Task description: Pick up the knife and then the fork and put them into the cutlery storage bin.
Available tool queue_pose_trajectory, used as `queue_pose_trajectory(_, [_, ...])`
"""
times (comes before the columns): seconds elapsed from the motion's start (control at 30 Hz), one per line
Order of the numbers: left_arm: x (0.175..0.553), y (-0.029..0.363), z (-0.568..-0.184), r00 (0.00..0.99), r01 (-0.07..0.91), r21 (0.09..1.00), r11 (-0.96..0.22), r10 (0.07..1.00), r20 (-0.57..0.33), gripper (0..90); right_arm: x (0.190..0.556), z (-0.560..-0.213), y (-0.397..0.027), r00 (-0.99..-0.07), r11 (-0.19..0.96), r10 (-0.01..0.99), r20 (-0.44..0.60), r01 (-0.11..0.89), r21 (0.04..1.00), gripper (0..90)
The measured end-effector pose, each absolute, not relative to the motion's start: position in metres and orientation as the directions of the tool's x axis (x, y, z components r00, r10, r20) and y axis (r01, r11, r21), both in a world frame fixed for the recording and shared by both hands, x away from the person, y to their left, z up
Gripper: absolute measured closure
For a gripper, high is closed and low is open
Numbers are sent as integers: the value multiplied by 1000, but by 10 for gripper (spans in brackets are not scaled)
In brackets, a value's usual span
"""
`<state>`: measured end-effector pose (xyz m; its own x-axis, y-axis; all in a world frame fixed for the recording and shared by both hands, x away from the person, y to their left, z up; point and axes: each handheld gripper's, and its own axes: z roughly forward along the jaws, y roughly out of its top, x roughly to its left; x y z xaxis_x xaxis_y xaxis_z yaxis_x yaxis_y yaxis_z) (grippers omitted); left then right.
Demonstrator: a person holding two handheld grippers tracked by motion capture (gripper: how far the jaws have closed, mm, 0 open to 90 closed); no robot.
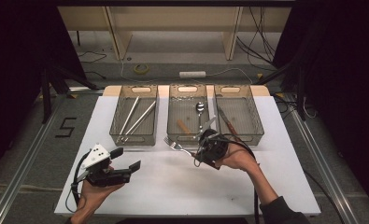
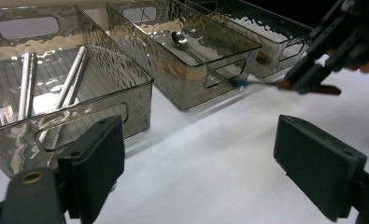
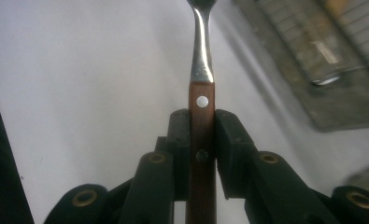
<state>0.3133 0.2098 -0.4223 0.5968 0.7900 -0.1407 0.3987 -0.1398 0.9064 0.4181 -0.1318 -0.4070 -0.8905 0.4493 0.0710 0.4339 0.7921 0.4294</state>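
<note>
**Right gripper pinching fork by its wooden handle, tines pointing away from the jaws**

Right gripper has both pads pressed flat on the brown wooden handle of the fork; grip sits just behind the upper rivet. Fork's long axis runs straight out along the gripper's own axis, steel neck and head ahead of the pads, handle butt back between the linkages. In the high view the right gripper points toward the person's left, so the fork lies roughly level over the white table, tines leftmost, just short of the middle tray's near wall. That tray holds a spoon.

Left gripper sits well apart on the fork's tine side, jaws spread wide with nothing between them. Beyond its jaws: left tray with metal chopsticks.
</note>
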Motion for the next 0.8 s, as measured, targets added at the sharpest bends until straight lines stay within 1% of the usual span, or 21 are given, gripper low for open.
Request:
queue_pose_trajectory(0.2, [313,209,-422,595,398,907,-137,791,-142,161,432,-385,-156,-852,739,519,64,485,468,776])
queue_pose_trajectory(0.47, [314,210,-422,594,400,907,-135,791,-144,161,462,-364,-189,-785,652,616,69,557,515,775])
queue_pose_trajectory(0.57, [314,210,-422,593,400,907,-134,792,-145,161,474,-360,-200,-748,616,659,74,594,518,775])
queue_pose_trajectory(0.8, [314,210,-422,595,399,907,-134,790,-145,161,497,-361,-217,-690,567,719,82,651,505,775])
